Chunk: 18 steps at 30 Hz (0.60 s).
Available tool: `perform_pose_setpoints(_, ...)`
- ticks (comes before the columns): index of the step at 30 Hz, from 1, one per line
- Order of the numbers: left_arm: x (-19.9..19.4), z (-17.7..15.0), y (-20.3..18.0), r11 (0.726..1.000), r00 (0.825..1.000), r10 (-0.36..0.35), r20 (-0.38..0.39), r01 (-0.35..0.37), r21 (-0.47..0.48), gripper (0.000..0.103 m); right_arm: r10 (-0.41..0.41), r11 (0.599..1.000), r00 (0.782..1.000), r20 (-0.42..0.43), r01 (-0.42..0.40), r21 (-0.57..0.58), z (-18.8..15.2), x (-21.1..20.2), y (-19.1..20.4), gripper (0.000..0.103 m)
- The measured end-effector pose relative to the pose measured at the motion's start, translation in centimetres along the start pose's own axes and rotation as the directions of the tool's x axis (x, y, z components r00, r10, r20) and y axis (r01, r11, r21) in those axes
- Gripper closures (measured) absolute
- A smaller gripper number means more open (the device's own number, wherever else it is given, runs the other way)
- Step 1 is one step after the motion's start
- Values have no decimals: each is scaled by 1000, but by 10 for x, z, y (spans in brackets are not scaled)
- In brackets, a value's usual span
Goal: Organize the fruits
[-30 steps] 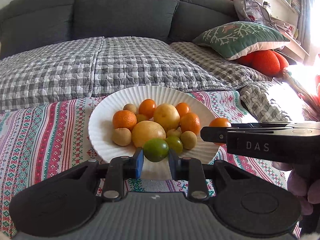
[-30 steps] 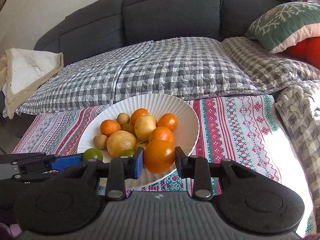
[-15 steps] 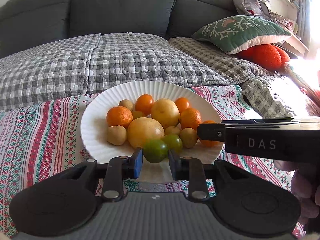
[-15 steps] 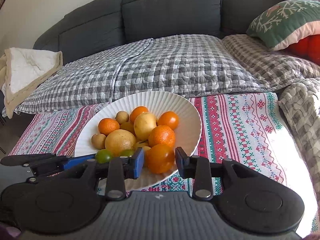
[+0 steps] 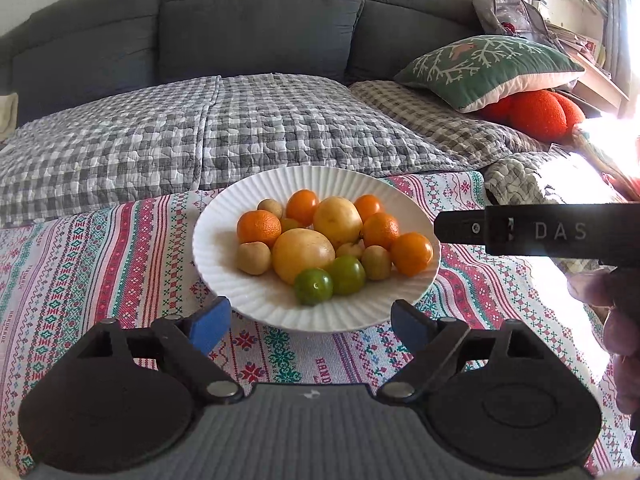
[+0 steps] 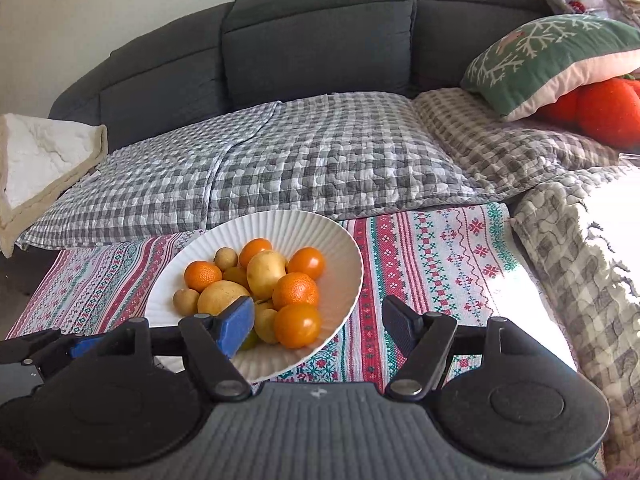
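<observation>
A dark grey sofa (image 5: 256,28), its seat draped in a grey checked quilt (image 5: 224,128), fills the background behind a white ribbed plate (image 5: 224,280) of fruit, the landmark of the scene. The plate rests on a table under a red, green and white patterned cloth (image 5: 100,248), just in front of the quilt's near edge. To the plate's far right a green cushion (image 5: 488,68) with a white branch pattern leans over an orange plush item (image 5: 536,114); to its far left, in the right wrist view, lies a folded cream blanket (image 6: 40,160). On the plate, two large yellow fruits (image 5: 304,254) sit in the middle, ringed by orange fruits and small brownish ones. A green fruit (image 5: 313,286) lies at the plate's near edge beside a second green one, and an orange fruit (image 6: 298,325) lies at the plate's near right. The left tongs (image 5: 308,324) have just been opening and stand wide before the plate's near rim, nothing between the blue pads, the green fruit resting free on the plate beyond them. The right tongs (image 6: 322,328) have likewise just been opening and stand parted at the plate's right rim, the orange fruit sitting loose between the pads, untouched by either.
</observation>
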State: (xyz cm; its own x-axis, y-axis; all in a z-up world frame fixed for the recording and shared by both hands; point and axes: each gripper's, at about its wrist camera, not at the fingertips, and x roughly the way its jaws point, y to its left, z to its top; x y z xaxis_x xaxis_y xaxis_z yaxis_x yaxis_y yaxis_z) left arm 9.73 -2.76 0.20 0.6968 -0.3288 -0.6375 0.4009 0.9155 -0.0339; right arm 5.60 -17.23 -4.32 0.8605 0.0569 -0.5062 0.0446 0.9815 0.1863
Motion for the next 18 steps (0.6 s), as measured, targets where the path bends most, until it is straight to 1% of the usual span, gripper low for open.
perform_pose_setpoints(3,-13,-2,-1,1000,1000,17,-10,-17,-10,9,-21,1000,1000,-11,21,-8,-2,-9,2,28)
perform_pose_setpoints(5,-22,-3,-2,999,999,33,-17,-34,-18,5,-48,998,999,-24,48,-30,-5,-16,7,22)
perform_pose_setpoints(9,-37,-6,0,997,997,60,-56,-62,-39,4,-91,995,994,-58,88,-53,-6,-28,14,13)
perform_pose_setpoints(11,-44,-8,4,994,992,89,-86,-94,-54,4,-114,993,991,-65,111,-49,-7,-35,16,5)
perform_pose_setpoints(13,-49,-11,6,990,986,123,-115,-129,-48,4,-128,991,989,-74,124,-56,-12,-40,19,1)
perform_pose_setpoints(16,-55,-19,10,985,977,161,-136,-169,-44,4,-151,986,983,-106,142,-89,-23,-42,23,0)
perform_pose_setpoints(18,-56,-23,13,981,973,175,-153,-185,-56,4,-162,985,978,-130,152,-87,-28,-41,24,0)
